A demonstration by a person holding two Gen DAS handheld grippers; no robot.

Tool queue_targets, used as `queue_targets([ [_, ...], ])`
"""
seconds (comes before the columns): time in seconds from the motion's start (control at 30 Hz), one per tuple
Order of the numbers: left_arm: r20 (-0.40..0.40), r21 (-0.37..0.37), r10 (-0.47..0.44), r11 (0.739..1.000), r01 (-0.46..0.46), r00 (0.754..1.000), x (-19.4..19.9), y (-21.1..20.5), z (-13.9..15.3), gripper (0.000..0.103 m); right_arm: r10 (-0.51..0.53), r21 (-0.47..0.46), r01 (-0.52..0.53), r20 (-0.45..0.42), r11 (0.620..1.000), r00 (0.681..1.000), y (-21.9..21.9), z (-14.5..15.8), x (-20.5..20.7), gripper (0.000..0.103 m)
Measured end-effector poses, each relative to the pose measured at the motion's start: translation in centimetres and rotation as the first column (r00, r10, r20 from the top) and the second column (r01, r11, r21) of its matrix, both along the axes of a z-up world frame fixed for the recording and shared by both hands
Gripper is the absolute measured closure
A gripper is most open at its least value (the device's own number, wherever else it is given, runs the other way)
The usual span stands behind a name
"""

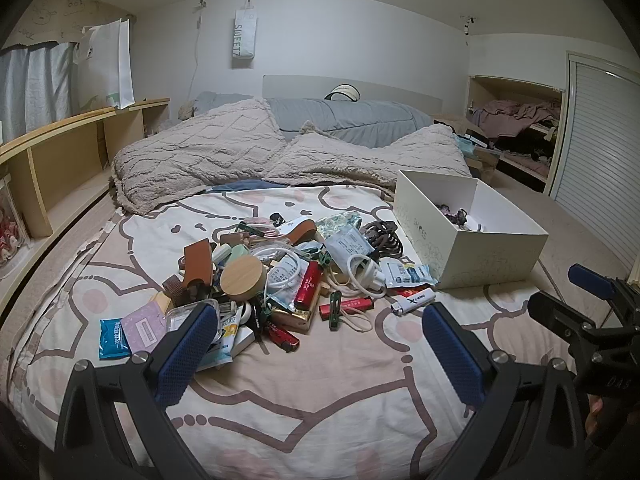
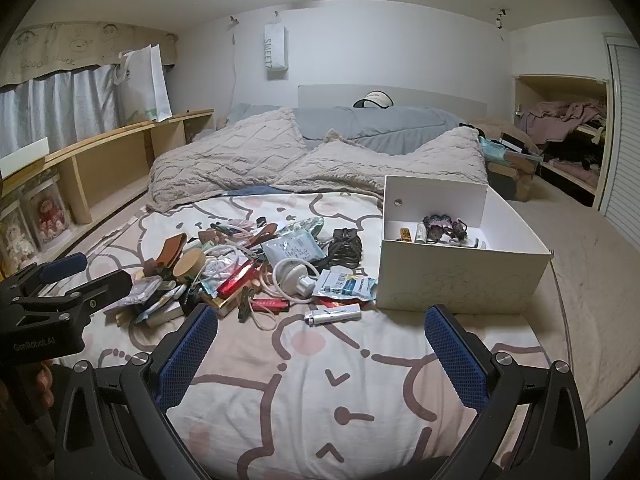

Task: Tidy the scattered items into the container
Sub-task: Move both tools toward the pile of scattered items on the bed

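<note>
A pile of small scattered items (image 1: pixel 280 276) (image 2: pixel 248 272) lies on the cartoon-print bedsheet: a round wooden lid (image 1: pixel 242 276), a white charger with cable (image 2: pixel 296 276), a black cable bundle (image 1: pixel 384 236), red lighters, packets. A white lighter (image 1: pixel 412 302) (image 2: pixel 332 314) lies nearest the front. The white cardboard box (image 1: pixel 480 256) (image 2: pixel 460 280) stands to the pile's right and holds a few small things. My left gripper (image 1: pixel 320 340) hovers open in front of the pile, nothing between its fingers. My right gripper (image 2: pixel 320 344) hovers open before the box and lighter, also holding nothing.
Beige blankets (image 1: pixel 200 160) and a grey duvet cover the far half of the bed. A wooden shelf (image 1: pixel 60 152) runs along the left side. The bed's right edge drops to carpet (image 2: pixel 592 248) beside the box. A closet with clothes (image 1: pixel 520 120) stands at the back right.
</note>
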State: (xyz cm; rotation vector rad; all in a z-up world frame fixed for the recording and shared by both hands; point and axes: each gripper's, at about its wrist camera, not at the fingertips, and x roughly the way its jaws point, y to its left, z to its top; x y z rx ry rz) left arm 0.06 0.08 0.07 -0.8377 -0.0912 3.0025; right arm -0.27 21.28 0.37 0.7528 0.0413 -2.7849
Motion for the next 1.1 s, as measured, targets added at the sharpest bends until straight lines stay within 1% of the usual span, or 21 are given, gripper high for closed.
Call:
queue_targets([
  [1.1, 0.002, 0.000, 0.000, 1.000, 0.000, 1.000, 0.03, 0.15, 0.03, 0.000, -0.010, 0.000, 0.010, 0.006, 1.000, 1.000, -0.61, -0.43, -0.10, 0.000],
])
